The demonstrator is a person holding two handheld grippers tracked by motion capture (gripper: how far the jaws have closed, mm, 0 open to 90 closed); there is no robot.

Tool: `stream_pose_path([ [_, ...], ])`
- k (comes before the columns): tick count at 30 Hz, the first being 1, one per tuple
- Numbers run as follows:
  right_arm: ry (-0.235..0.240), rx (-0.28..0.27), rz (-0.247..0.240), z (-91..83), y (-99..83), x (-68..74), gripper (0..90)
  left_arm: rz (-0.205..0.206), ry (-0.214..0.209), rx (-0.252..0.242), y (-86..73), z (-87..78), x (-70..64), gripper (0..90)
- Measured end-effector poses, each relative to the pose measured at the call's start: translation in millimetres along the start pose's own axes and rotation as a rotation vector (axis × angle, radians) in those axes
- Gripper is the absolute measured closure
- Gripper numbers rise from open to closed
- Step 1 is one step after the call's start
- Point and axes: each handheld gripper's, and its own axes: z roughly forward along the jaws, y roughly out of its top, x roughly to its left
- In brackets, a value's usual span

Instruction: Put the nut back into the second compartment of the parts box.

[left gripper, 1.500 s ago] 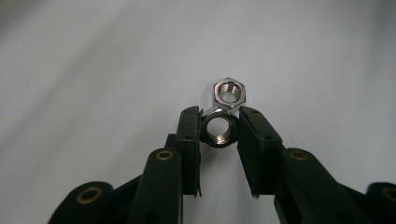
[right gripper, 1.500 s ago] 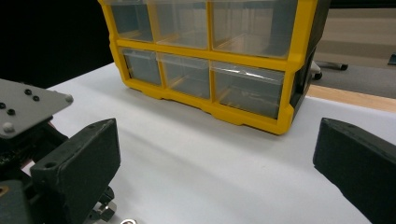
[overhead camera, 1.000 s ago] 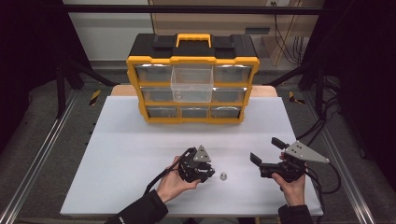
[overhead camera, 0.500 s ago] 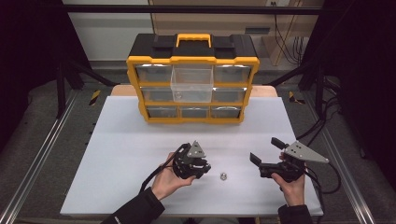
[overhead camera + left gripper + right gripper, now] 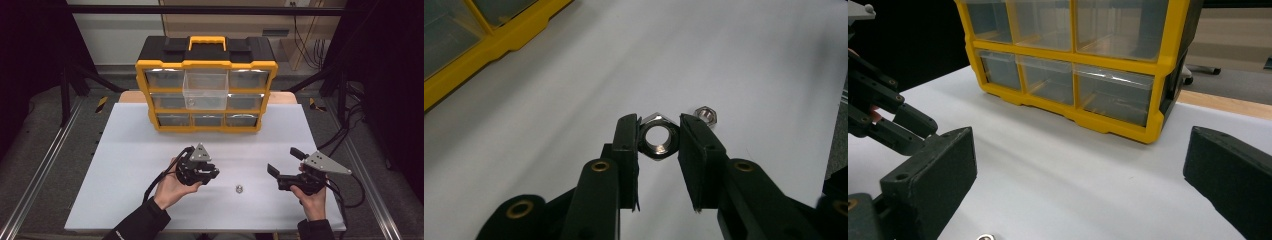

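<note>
Your yellow drawer organizer [image 5: 206, 95] stands at the back of the white table [image 5: 125, 165] with its top middle drawer [image 5: 205, 89] pulled out. Your right gripper [image 5: 282, 167] waits with jaws wide apart. Your left gripper [image 5: 214, 175] has just lifted back from the table, clamped on a hex nut [image 5: 657, 135]; a second nut [image 5: 239, 188] lies between the grippers. I'd judge the carry to the drawer comes next.

organizer [image 5: 206, 90] behind | nut [image 5: 239, 189] on table [image 5: 125, 150] between grippers
</note>
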Motion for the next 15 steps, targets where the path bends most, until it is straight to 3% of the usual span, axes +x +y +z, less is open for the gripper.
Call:
stream_pose_path([
  [6, -0.001, 0.004, 0.003, 0.6, -0.1, 0.4, 1.2, 0.008, 0.010, -0.006, 2.5, -7.8, 3.0, 69.3],
  [15, -0.001, 0.003, 0.004, 1.3, -0.1, 0.9, 1.1, -0.003, 0.030, -0.069, 9.8, -31.0, 11.1, 69.3],
])
